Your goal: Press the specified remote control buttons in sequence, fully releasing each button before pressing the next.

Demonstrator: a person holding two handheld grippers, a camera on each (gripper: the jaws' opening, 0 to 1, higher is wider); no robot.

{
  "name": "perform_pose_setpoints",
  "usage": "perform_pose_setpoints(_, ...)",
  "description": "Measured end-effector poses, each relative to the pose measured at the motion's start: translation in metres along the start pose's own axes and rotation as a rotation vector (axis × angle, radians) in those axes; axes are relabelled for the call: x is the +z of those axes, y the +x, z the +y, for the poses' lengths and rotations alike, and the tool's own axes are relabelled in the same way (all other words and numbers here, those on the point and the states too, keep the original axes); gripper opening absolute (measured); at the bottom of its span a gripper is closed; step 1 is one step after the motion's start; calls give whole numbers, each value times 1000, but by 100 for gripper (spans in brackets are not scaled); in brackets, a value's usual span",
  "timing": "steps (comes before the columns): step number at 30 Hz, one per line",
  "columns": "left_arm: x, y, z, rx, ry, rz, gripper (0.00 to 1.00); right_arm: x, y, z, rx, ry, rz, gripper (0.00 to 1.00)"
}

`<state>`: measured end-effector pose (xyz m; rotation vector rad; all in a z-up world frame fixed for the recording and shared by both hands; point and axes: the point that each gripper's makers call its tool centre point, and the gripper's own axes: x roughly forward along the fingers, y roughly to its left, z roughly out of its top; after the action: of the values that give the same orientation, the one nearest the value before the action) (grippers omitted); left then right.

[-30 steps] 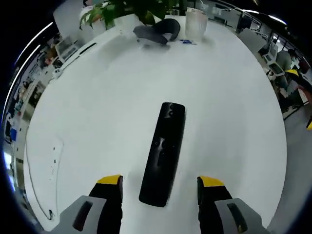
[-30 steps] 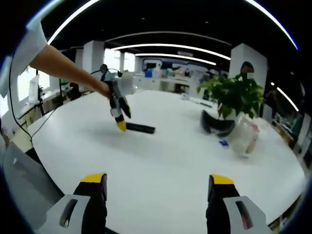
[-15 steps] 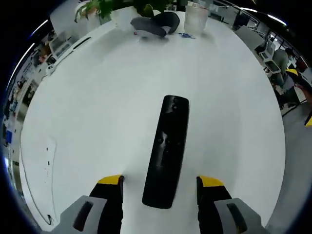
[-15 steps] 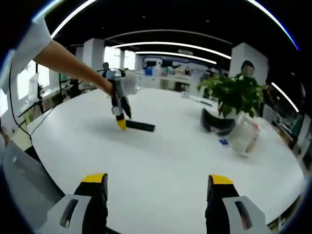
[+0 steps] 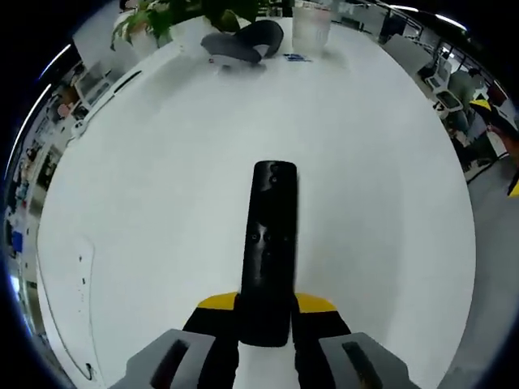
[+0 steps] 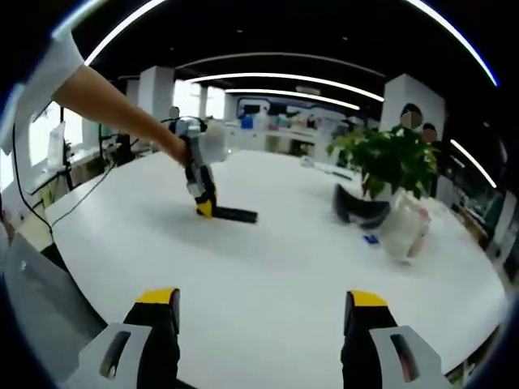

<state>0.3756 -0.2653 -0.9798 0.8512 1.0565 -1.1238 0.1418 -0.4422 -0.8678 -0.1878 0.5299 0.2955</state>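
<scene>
A long black remote control (image 5: 268,243) lies on the white round table (image 5: 162,178), pointing away from me. My left gripper (image 5: 266,306) is shut on the remote's near end, its yellow-tipped jaws pressed against both sides. In the right gripper view the same remote (image 6: 234,215) lies far across the table, with the left gripper (image 6: 203,204) clamped on its left end and a person's arm (image 6: 113,105) reaching to it. My right gripper (image 6: 265,312) hovers open above the table's near part, nothing between its jaws.
At the table's far side stand a potted green plant (image 6: 391,159), a dark curved object (image 6: 361,207) and a clear plastic bag (image 6: 403,223). A cable (image 5: 61,284) runs along the left edge. Office desks lie beyond.
My left gripper has closed from open onto the near end of the remote. The right gripper has stayed open and still.
</scene>
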Motion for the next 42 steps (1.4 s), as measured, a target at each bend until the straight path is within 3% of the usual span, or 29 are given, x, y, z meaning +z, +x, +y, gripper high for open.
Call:
perform_pose_setpoints(6,0,0,-3,24,-2,-34,22,2,-1,-1,-6,2,-11,82)
perform_pose_setpoints(8,0,0,-8,21,-31,-20,22,3,-2,-1,-5,6,-18,82)
perform_pose_setpoints(20,-2,-3,-30,2,25,43,22,3,-2,-1,-5,1,-22,81)
perform_pose_setpoints(42,-14,-8,-75,-1,38,42,22,6,-3,2,6,-21,-35,80)
